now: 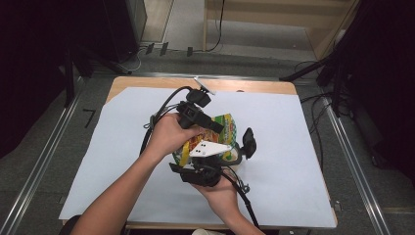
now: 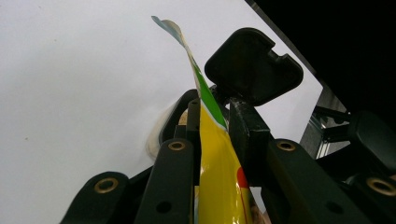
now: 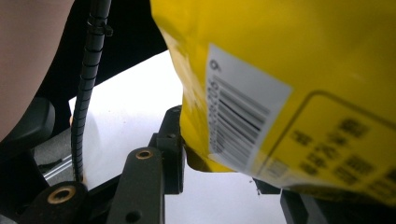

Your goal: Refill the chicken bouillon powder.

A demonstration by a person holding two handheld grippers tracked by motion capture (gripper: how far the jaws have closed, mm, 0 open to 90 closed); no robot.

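Gripping from the near side, the right gripper (image 1: 222,159) has its jaws closed on the lower edge of a yellow snack bag (image 3: 289,79) with a white barcode label (image 3: 243,121). Just beyond, the left gripper (image 1: 208,125) pinches the bag's green-trimmed top seam flat between its jaws, holding the bag above the white sheet (image 1: 122,147). Farthest back lies the wooden table edge (image 1: 244,85).

Left gripper (image 1: 221,128), right gripper (image 1: 234,152) — jaws clamped (hands close together).
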